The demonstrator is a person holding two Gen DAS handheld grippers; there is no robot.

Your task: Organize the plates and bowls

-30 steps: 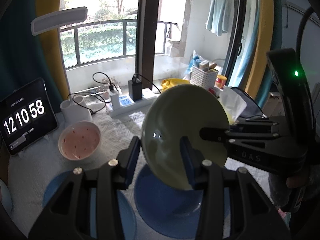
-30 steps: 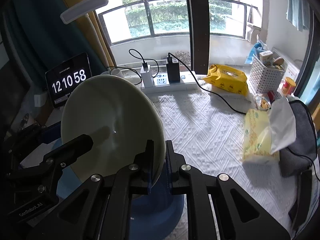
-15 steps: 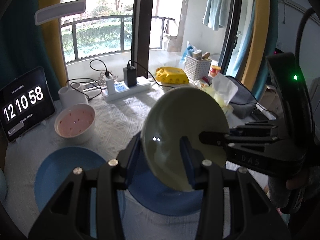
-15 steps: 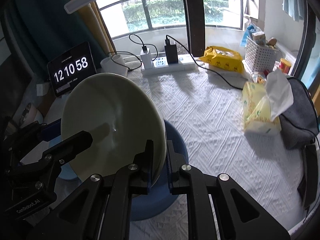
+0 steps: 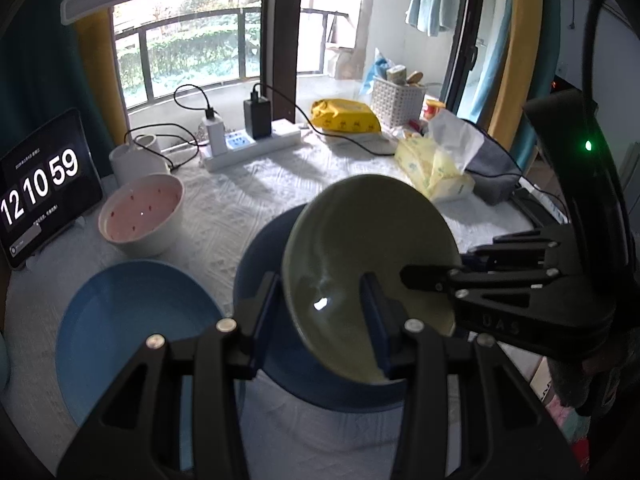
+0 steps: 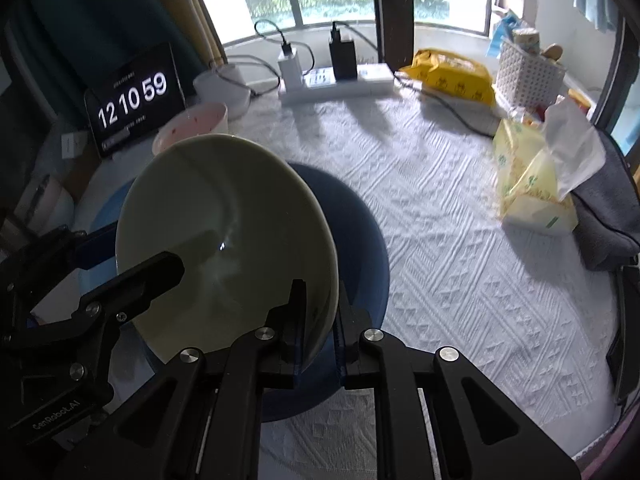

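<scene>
Both grippers are lowering the pale green plate [image 6: 224, 240] toward the dark blue plate [image 6: 360, 248] on the desk [image 6: 440, 240]; right gripper [image 6: 320, 312] jaws are clamping its rim, left gripper [image 5: 320, 304] jaws straddling the opposite edge, stacking imminent.

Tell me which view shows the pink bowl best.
The left wrist view: the pink bowl sits whole and unobstructed, speckled inside visible. In the right wrist view the pale green plate hides its lower part.
</scene>
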